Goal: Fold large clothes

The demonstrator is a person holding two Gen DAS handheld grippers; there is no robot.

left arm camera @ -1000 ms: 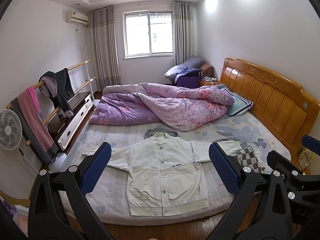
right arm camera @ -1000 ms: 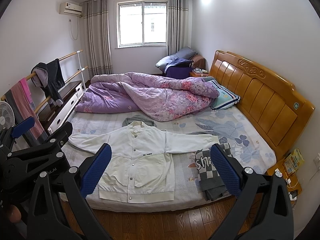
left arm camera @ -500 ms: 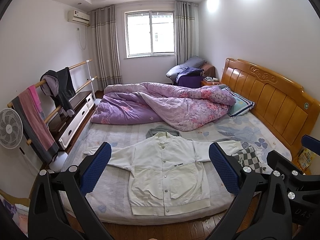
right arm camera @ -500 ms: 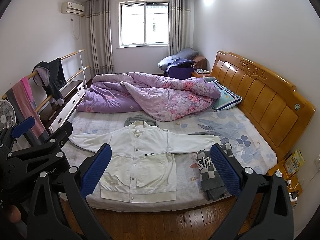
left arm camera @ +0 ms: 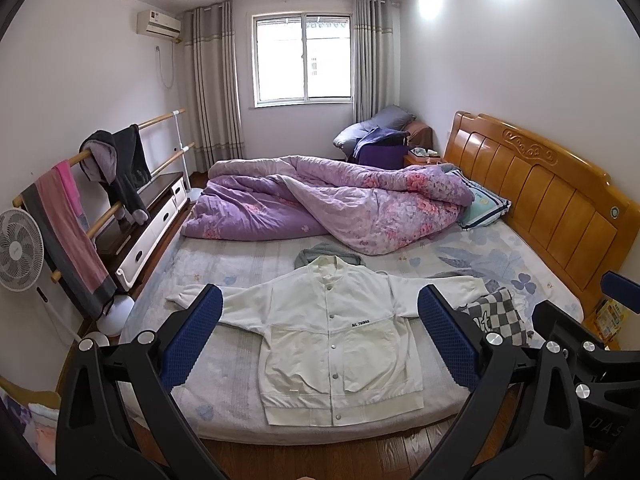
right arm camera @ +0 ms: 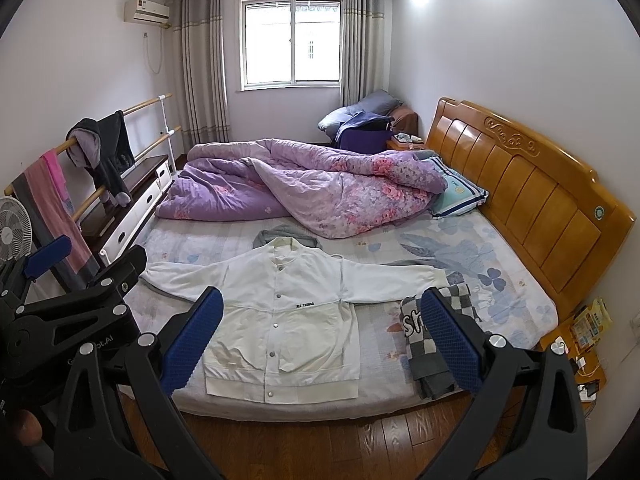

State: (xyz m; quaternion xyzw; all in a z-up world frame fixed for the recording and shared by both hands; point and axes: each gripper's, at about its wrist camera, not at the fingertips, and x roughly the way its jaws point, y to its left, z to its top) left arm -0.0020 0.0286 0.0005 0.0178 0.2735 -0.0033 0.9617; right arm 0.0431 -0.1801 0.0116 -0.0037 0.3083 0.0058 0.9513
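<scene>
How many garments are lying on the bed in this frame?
3: a white jacket spread flat near the foot edge, a grey garment mostly hidden under its collar, and a checkered one folded by its right sleeve. The quilt could hide more.

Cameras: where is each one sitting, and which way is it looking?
Left wrist: sits on the left gripper, off the bed's foot edge, facing the white jacket; its own open fingers show, the right gripper at the right edge.
Right wrist: sits on the right gripper, further right, facing the jacket and checkered cloth; its open fingers show, the left gripper at the left.
Shared: jacket, purple quilt, headboard, window.
</scene>
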